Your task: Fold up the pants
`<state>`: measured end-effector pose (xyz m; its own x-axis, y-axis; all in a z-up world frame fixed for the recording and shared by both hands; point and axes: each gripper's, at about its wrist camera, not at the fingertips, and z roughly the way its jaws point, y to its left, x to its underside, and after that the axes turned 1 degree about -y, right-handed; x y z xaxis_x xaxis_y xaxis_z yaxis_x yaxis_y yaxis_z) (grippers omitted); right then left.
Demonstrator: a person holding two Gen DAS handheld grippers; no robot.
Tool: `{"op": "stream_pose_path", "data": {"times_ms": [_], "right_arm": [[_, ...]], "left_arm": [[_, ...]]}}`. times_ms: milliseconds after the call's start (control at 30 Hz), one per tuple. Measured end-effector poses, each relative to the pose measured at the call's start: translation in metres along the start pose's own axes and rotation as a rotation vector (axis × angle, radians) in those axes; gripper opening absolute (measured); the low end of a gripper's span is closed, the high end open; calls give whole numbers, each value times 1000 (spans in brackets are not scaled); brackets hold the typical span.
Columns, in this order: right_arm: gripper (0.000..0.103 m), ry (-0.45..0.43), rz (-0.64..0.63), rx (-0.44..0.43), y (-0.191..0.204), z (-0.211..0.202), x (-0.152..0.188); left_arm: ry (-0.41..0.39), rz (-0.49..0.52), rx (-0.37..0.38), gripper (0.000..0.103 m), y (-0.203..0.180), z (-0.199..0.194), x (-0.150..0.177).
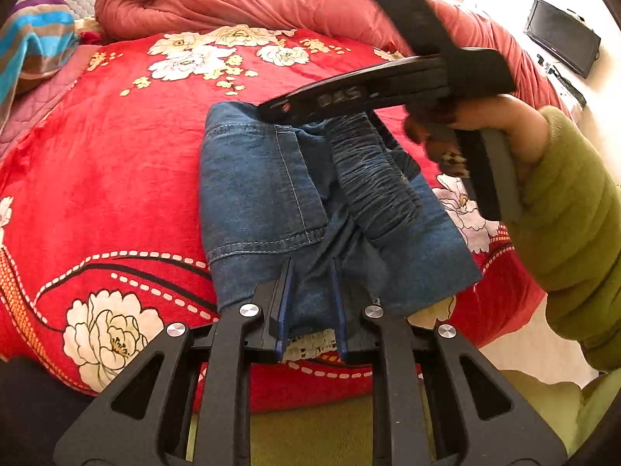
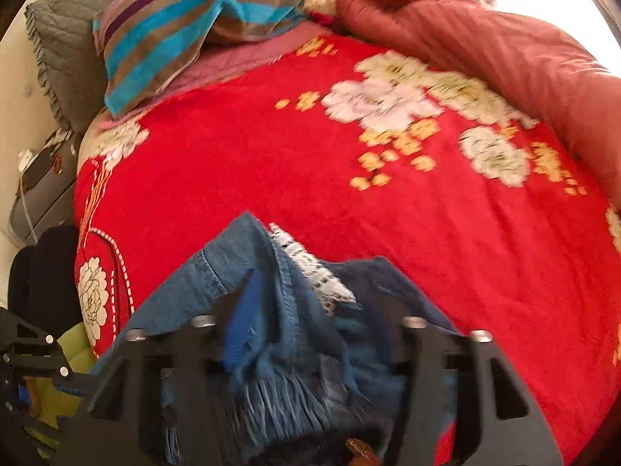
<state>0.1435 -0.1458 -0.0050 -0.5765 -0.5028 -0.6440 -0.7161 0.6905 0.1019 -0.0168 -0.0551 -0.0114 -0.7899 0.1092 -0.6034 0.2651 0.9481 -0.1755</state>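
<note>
A: How much of the folding can be judged as done?

B: Most of it, by the look of things. The pants (image 1: 271, 209) are seen lying on the bed (image 1: 116, 178) as a compact blue bundle, near the front edge, with several layers stacked. The elastic waistband (image 1: 372, 178) is turned up on top, and a pocket panel is laid flat beside it.

A: And how are the pants held?

B: At the near edge, cloth is pinched by the left gripper (image 1: 310, 310); its jaws are drawn narrow on a fold of denim. In the left wrist view, the right gripper (image 1: 271, 110) is seen over the far end of the bundle, carried by a hand (image 1: 500, 128) in a green sleeve (image 1: 574, 209).

A: Is anything gripped on that side?

B: That cannot be told with certainty. In the right wrist view, which is blurred, denim and a frayed hem are bunched between the jaws, which stand about half apart. Whether the pads are pressed on the cloth is not shown.

A: What is judged to be left?

B: Little. The bundle is uneven, with a patch of white lining (image 1: 310, 343) exposed at the near edge and the waistband ridged up. A final flattening or tucking is probably called for, followed by release.
</note>
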Motion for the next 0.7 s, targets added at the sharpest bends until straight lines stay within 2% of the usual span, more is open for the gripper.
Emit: {"op": "stream_pose_path", "data": {"times_ms": [33,67,267,433,700], "right_arm": [[57,-13,15,-2,-2,-6,1],[64,-25,30,-1,-4,-11,3],[78,-80,93,7,-13,-38,16],[78,-96,128,12,-20,-50,27],[78,-147,155,-26,-16,-79,38]], "left_arm": [[0,0,-1,11,0,0,0],[0,1,-3,11,0,0,0],[-1,6,-14,12,-3,-2,1],[3,19,-22,12,-6,-3,2],[-1,24,15,21,-9,-10,4]]}}
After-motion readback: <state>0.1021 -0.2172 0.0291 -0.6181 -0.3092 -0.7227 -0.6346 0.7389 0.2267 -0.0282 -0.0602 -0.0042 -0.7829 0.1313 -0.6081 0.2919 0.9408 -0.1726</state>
